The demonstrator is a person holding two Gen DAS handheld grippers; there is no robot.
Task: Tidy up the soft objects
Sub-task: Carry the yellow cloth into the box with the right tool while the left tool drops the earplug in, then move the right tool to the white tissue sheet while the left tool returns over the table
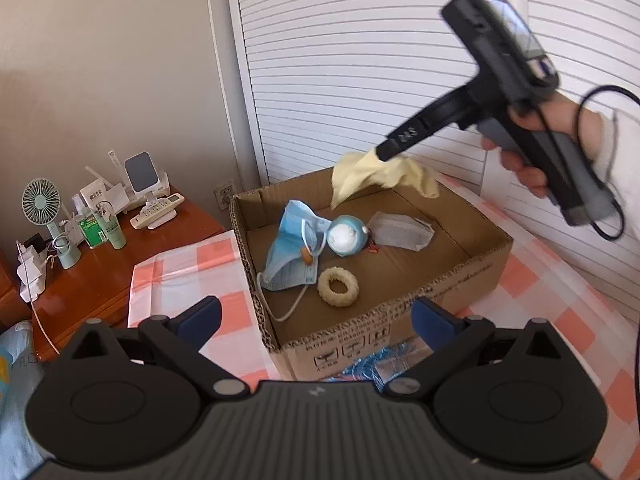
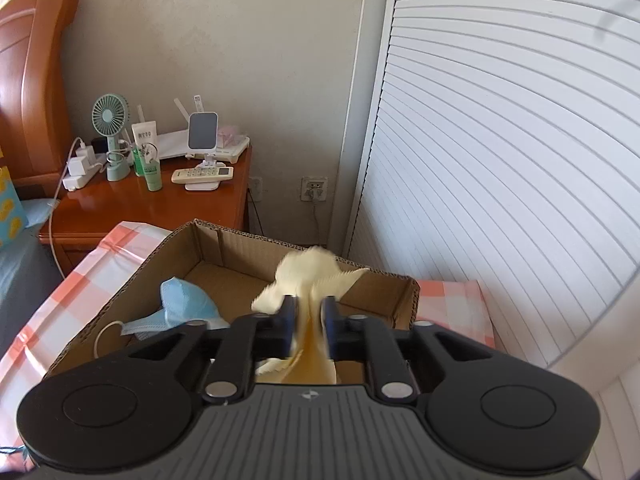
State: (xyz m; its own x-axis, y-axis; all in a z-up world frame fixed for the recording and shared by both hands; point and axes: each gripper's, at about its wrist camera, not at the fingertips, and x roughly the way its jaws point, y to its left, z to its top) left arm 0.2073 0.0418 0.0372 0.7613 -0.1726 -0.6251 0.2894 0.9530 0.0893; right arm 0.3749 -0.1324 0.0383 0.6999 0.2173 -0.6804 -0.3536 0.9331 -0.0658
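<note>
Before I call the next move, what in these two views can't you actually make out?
- Left wrist view: the blue thing in front of the cardboard box is cut off by the left gripper body.
- Right wrist view: most of the box floor is hidden by the right gripper and the yellow cloth.
- Both views: whether its fingers press the cloth; blur.

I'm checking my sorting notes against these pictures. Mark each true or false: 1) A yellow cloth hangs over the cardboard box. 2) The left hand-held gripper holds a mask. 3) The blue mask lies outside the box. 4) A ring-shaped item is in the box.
1) True: the yellow cloth hangs over the cardboard box.
2) False: the left hand-held gripper is open and empty.
3) False: the blue mask lies inside the box.
4) True: the ring lies beside the mask.
</note>
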